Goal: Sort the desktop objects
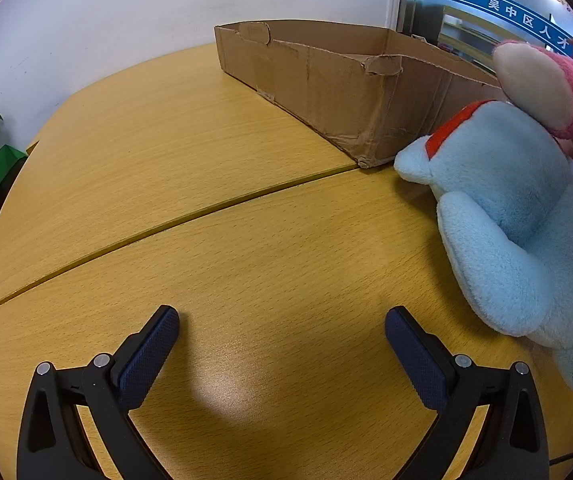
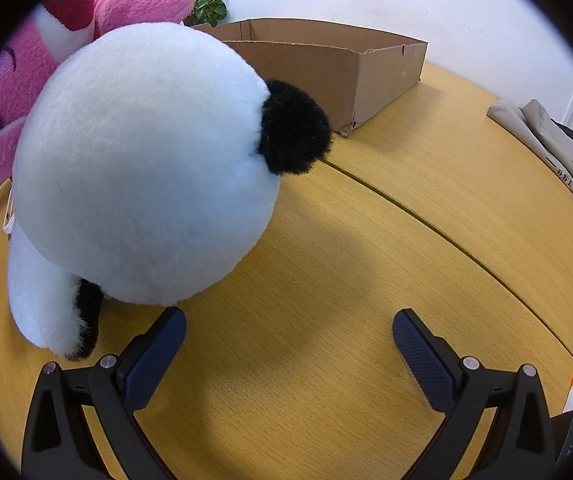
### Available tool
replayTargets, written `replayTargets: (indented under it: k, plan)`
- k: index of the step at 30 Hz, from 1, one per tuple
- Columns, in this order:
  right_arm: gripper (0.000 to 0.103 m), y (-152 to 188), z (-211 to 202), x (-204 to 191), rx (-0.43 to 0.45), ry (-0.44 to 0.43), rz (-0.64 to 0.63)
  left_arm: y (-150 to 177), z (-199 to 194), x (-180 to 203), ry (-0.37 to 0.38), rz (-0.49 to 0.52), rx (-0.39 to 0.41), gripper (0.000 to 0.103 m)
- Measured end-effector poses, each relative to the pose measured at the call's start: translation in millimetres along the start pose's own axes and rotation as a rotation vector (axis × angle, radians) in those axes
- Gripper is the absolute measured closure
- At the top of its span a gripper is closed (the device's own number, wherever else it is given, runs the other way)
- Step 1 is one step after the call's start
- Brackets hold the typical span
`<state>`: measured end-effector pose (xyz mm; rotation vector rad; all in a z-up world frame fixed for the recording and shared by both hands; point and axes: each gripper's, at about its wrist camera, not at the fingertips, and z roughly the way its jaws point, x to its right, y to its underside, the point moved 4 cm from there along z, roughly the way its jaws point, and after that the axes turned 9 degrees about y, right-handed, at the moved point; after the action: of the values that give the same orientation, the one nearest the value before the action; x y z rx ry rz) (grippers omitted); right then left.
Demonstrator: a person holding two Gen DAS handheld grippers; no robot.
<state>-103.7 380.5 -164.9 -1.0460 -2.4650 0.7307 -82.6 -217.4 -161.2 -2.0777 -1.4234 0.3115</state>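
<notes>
- The left gripper (image 1: 282, 330) is hovering low over the wooden table (image 1: 174, 152), its jaws spread wide and holding nothing.
- In the left wrist view, a light blue plush toy (image 1: 514, 220) is lying on the table at about 3 o'clock, well to the right of the fingertips and not touching them.
- A pink plush toy (image 1: 558, 84) is sitting above the blue one, at about 2 o'clock, pressing against it.
- The cardboard box (image 1: 326, 80) is standing open-topped at 12 to 1 o'clock; its near corner is sitting just beside the blue toy's tip.
- The right gripper (image 2: 289, 334) is also standing open over the table, gripping nothing.
- In the right wrist view, a white and black plush toy (image 2: 142, 168) is filling the 10 o'clock area, its underside just beside the left finger (image 2: 158, 352); whether they touch I cannot tell.
- The pink plush toy is showing behind it at 10 to 11 o'clock, and the box is lying at 12 o'clock.
- A folded grey cloth bag (image 2: 550, 148) is resting at 2 o'clock.
</notes>
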Motion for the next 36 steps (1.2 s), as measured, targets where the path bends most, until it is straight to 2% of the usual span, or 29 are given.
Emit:
replayTargets:
  k: [18,21,25,29,31,36]
  plan:
    - [0.0,-4.4,3.0,0.6,-0.003,0.012,0.018,-2.8,1.5,1.1,-0.01,-0.014,0.002,0.0]
    - [0.0,-3.5,1.8,-1.5,-0.016,0.073,0.098,-7.3,0.7,0.8,-0.022,-0.028,0.005,0.0]
    - [0.0,15.9,-14.0,-8.5,-0.057,0.216,0.281,-7.4,-0.1,5.0,-0.034,-0.045,0.007,0.0]
    - [0.0,36.9,-33.4,-26.7,-0.069,0.225,0.301,5.2,-10.5,16.6,-0.06,-0.069,-0.006,0.0]
    - [0.0,50.2,-52.1,-41.9,-0.048,0.254,0.325,14.0,-29.5,36.1,-0.085,-0.071,0.041,0.001]
    - [0.001,62.4,-126.7,-87.0,0.099,0.303,0.433,24.3,-127.0,125.9,-0.086,-0.125,0.285,0.0]
